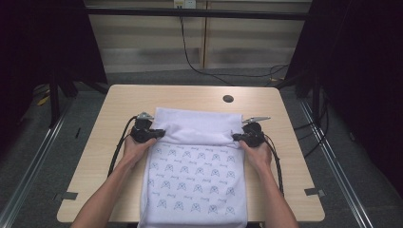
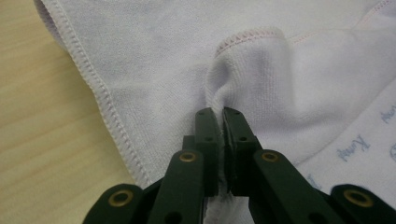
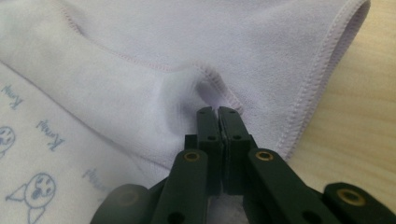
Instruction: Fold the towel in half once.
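Bare forearms, no sleeves. Each hand carries a black gripper: the left gripper (image 1: 148, 133) and right gripper (image 1: 247, 137) each bear a grey three-cornered plate on top and trail a black cable. The jaws are dark, flat bars with brass-coloured rivets and small screws.

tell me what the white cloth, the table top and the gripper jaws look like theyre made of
Towel: soft woven cloth, likely microfibre or terry; fine looped texture, stitched hem, printed blue figures.
Table: pale wood-look top, probably laminate; even straight grain, matte.
Left gripper and right gripper: black, matte, likely plastic or coated metal; brass-coloured rivets.
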{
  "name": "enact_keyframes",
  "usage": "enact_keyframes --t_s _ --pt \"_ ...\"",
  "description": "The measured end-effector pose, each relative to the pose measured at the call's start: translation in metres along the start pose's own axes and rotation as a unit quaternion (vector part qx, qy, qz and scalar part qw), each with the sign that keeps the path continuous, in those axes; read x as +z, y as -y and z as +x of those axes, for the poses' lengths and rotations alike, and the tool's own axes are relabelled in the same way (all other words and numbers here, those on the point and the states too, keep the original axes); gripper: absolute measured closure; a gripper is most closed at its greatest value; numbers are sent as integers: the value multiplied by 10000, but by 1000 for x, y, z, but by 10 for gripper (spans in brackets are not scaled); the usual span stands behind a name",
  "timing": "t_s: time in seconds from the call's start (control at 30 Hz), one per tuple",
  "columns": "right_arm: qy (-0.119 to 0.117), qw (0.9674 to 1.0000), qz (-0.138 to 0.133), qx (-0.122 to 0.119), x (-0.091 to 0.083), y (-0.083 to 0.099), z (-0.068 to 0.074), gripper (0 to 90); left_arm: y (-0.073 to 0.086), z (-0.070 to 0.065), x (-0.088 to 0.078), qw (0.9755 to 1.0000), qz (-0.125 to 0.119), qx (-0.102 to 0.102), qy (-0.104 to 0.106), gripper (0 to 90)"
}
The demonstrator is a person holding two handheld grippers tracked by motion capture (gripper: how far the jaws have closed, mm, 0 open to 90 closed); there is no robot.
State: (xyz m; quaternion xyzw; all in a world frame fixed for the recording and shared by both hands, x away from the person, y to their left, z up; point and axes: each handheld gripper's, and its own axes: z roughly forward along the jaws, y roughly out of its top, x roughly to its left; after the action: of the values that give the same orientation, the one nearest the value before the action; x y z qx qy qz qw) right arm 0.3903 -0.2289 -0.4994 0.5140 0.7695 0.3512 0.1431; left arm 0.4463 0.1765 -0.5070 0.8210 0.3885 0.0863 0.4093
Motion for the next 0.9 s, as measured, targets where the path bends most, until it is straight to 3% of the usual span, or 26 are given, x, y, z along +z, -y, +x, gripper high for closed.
enact_keyframes --t_s 0.07,0.2,0.23,0.3,0.4,0.5,0.73,0.9 --pt "101 9999 -8 -56 4 -4 0 885 -1 2 0 10000 -49 -47 -21 856" --pt "-24 9995 -281 160 0 -7 -3 885 -6 10 -16 9998 -173 -94 10 857" --pt "-58 9991 -386 166 -5 -8 -4 885 -8 13 -23 9993 -300 -180 114 857" --pt "-108 9980 -608 106 -20 -12 -5 885 -15 14 -40 9990 -441 -86 90 858" --pt "-278 9932 -1120 157 -50 -20 -6 885 -24 8 -62 9976 -666 54 164 859" --pt "-329 9891 -1432 -60 -79 -28 2 885 -33 -6 -91 9943 -1004 310 198 859" --pt "-471 9766 -2056 -428 -141 -45 22 885 -56 -31 -154 9829 -1669 707 316 859" --pt "-534 9689 -2307 -719 -178 -51 38 885 -58 -45 -188 9752 -2008 794 482 858"
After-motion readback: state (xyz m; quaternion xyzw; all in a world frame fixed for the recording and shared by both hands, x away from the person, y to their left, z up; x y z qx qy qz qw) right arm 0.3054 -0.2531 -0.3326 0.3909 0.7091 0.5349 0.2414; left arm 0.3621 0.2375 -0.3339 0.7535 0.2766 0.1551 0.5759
